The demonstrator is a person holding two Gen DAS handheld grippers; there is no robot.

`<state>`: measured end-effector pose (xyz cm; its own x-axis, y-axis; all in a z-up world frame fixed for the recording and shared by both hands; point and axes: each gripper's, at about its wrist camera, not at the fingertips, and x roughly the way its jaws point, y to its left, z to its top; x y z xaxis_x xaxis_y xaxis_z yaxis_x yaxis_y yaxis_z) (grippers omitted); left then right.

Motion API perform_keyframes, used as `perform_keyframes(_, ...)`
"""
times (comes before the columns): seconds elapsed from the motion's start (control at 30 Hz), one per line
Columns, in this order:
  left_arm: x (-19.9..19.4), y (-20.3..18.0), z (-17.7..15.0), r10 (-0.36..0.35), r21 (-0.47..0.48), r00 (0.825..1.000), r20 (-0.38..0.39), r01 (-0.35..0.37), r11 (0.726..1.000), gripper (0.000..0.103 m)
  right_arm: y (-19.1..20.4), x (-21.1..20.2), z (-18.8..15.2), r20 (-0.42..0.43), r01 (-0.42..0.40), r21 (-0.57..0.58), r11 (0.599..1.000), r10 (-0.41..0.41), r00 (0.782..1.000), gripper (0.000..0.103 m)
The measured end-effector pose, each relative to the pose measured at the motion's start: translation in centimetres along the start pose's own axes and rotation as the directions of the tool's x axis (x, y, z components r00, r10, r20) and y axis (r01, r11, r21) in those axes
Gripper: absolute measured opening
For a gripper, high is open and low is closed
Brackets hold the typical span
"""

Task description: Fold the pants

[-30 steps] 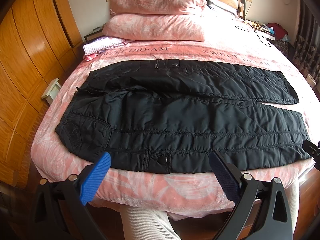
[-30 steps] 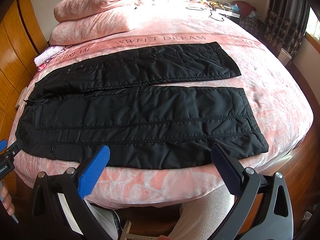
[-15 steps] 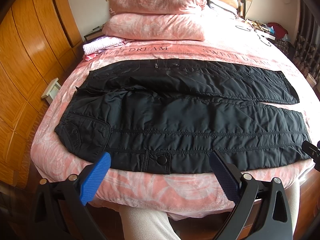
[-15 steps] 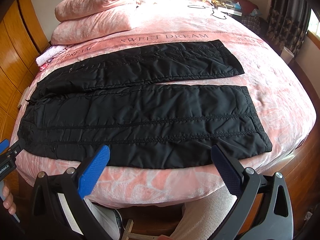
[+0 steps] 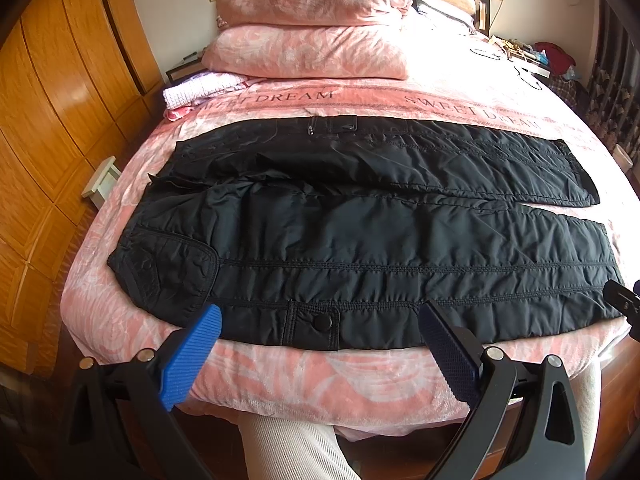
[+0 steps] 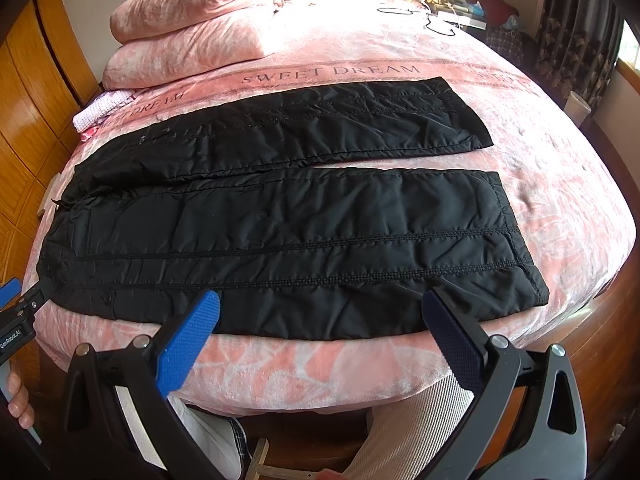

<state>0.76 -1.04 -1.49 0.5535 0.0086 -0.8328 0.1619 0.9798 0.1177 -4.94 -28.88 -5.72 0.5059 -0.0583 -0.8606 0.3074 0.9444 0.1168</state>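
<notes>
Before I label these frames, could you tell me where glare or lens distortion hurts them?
Left wrist view: sunlight washes out the pink bedspread at upper right; the wardrobe bows. Right wrist view: similar glare on the far bedding, bed edge curves; the black pants stay sharp.

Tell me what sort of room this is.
A home bedroom, most likely: a bed under a pink "SWEET DREAM" blanket, stacked pink pillows against the headboard, and wooden wardrobe doors alongside. Black pants lie spread flat on the bed.
</notes>
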Motion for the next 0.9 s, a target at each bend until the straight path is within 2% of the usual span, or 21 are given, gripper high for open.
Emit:
perform_keyframes(0.13, 0.5, -0.1, 0.2, -0.014, 0.001, 1.000, -0.012, 0.014, 1.000, 0.099, -0.1, 0.4, 0.2, -0.005, -0.033, 0.001, 0.999, 0.033, 0.999, 0.101)
perform_keyframes(0.27, 2.2, 0.5, 1.1, -0.133, -0.030, 0.989, -0.060, 0.132, 0.991, 0.099, -0.1, 1.2, 1.5, -0.008, -0.093, -0.059, 0.994, 0.093, 0.996, 0.101)
perform_keyframes(0.37, 4.2, 0.5, 2.6, -0.130, -0.004, 0.988, -0.079, 0.131, 0.991, 0.099, -0.8, 3.2, 4.1, -0.051, -0.193, -0.102, 0.976, 0.188, 0.981, 0.101)
perform_keyframes(0.47, 6.9, 0.5, 6.3, -0.139, 0.005, 0.985, -0.101, 0.140, 0.990, 0.099, -1.7, 6.2, 8.5, -0.084, -0.266, -0.146, 0.953, 0.256, 0.963, 0.101)
perform_keyframes(0.57, 10.6, 0.3, 11.6, -0.144, 0.034, 0.984, -0.107, 0.149, 0.988, 0.099, -1.9, 9.9, 14.2, -0.068, -0.250, -0.221, 0.943, 0.240, 0.968, 0.101)
perform_keyframes(0.63, 13.5, -0.4, 15.8, -0.191, 0.088, 0.977, -0.098, 0.199, 0.976, 0.099, -1.5, 13.2, 18.5, -0.113, -0.324, -0.268, 0.907, 0.304, 0.946, 0.101)
perform_keyframes(0.67, 15.2, -1.0, 17.9, -0.206, 0.130, 0.973, -0.108, 0.219, 0.967, 0.099, -1.3, 15.0, 20.4, -0.145, -0.365, -0.289, 0.885, 0.337, 0.930, 0.101)
perform_keyframes(0.73, 18.8, -2.2, 21.3, -0.283, 0.213, 0.946, -0.160, 0.313, 0.925, 0.099, -0.6, 18.5, 24.0, -0.199, -0.410, -0.332, 0.850, 0.362, 0.911, 0.101)
perform_keyframes(0.77, 20.7, -2.8, 22.7, -0.289, 0.239, 0.939, -0.188, 0.329, 0.914, 0.099, 0.0, 20.3, 25.4, -0.234, -0.432, -0.364, 0.825, 0.368, 0.900, 0.101)
perform_keyframes(0.83, 24.0, -3.6, 25.1, -0.317, 0.248, 0.917, -0.241, 0.374, 0.894, 0.099, 1.1, 23.5, 27.7, -0.262, -0.398, -0.427, 0.812, 0.310, 0.914, 0.101)
perform_keyframes(0.9, 26.8, -4.0, 26.8, -0.355, 0.216, 0.890, -0.287, 0.421, 0.881, 0.099, 1.9, 26.4, 29.2, -0.294, -0.387, -0.466, 0.796, 0.273, 0.916, 0.101)
